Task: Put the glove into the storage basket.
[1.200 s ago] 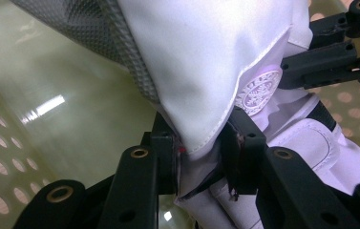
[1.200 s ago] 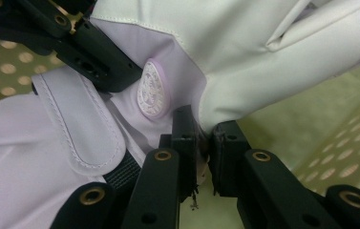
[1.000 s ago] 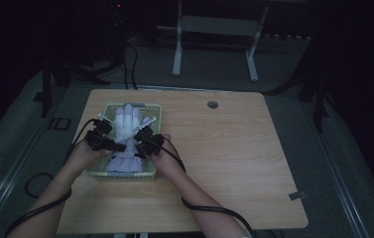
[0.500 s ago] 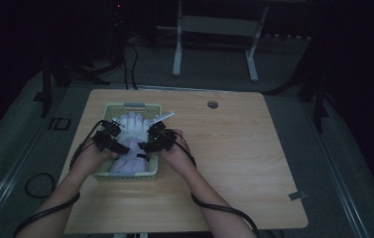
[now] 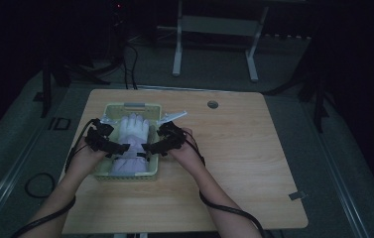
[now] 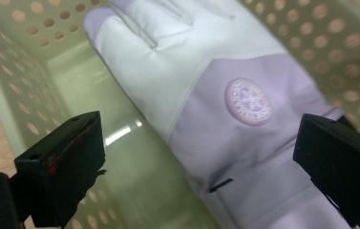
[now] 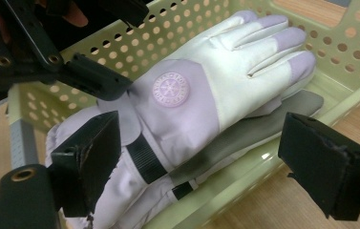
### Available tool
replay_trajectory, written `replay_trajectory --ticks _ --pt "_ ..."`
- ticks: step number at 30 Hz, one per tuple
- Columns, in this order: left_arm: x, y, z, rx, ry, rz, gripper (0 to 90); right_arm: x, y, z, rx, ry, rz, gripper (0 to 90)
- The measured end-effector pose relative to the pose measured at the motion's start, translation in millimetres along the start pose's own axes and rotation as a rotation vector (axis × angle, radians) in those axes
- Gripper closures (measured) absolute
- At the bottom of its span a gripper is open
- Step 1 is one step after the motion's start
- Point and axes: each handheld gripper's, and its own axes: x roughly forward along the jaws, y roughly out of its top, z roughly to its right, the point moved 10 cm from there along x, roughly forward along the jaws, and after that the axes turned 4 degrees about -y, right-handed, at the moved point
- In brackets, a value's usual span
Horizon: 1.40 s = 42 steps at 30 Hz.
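A white-and-lilac glove (image 5: 132, 130) with a round badge lies flat in a pale green perforated basket (image 5: 125, 175) on the left half of the wooden table. My left gripper (image 5: 120, 150) hangs over the basket's left side and my right gripper (image 5: 146, 150) over its right side, both pointing inward at the glove's cuff. In the left gripper view the left gripper (image 6: 199, 157) is open above the glove (image 6: 206, 95). In the right gripper view the right gripper (image 7: 208, 160) is open above the glove (image 7: 201, 95), which rests on a second glove (image 7: 263, 124). Both pairs of jaws have just been opening and grip nothing.
The basket wall (image 6: 25, 71) rises close on the left of the left gripper. The table's right half (image 5: 254, 163) is bare wood, with a round cable hole (image 5: 213, 104) near the far edge. A metal frame (image 5: 214, 29) stands on the floor beyond the table.
Both grippers have let go of the glove and drawn apart, the right one more to the right. The glove now lies flat in the basket.
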Motion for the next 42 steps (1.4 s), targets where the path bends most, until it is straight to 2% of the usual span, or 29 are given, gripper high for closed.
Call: replay_trajectory --ticks 4,9,17,19,21,23,24,27,32,35,37,39,42 --pt "-6.7 2.5 10.9 0.007 -0.024 0.036 4.0 -2.7 -3.2 -0.2 -0.026 0.000 -0.002 14.4" --pt "-11.3 3.8 20.0 0.025 -0.025 0.043 3.9 -8.2 -4.4 2.0 -0.035 -0.002 0.003 14.4" --pt "-19.3 14.4 45.9 0.022 -0.084 0.118 3.9 -22.3 -7.7 6.2 -0.060 -0.003 0.011 14.3" --pt "-20.9 17.6 54.3 0.002 -0.110 0.138 3.3 -28.1 -10.2 9.4 -0.068 -0.012 0.008 14.3" --pt "-23.6 22.9 63.5 -0.021 -0.134 0.190 2.2 -33.9 -13.7 13.8 -0.071 -0.021 0.005 14.3" --pt "-24.4 25.1 68.4 -0.023 -0.140 0.207 2.1 -40.2 -17.9 18.9 -0.071 -0.027 0.003 14.3" --pt "-24.3 26.9 73.6 -0.019 -0.153 0.221 2.1 -43.7 -19.6 21.2 -0.067 -0.030 0.005 14.3" --pt "-21.8 29.0 84.8 -0.006 -0.170 0.220 2.1 -55.6 -25.7 29.3 -0.061 -0.041 0.012 14.3" --pt "-18.2 35.6 114.5 0.046 -0.213 0.250 2.1 -72.7 -37.6 39.8 -0.057 -0.051 0.019 14.3" --pt "-14.4 37.7 131.5 0.083 -0.224 0.246 2.1 -80.7 -46.5 46.1 -0.064 -0.058 0.014 14.3" --pt "-12.1 39.6 140.4 0.099 -0.212 0.252 2.1 -86.0 -52.7 50.4 -0.058 -0.058 0.009 14.3" --pt "-9.7 41.5 150.1 0.110 -0.225 0.261 2.1 -91.5 -58.6 55.0 -0.055 -0.065 0.011 14.3" --pt "-2.8 41.6 165.1 0.129 -0.247 0.246 2.1 -98.8 -67.8 61.7 -0.043 -0.070 0.013 14.3"
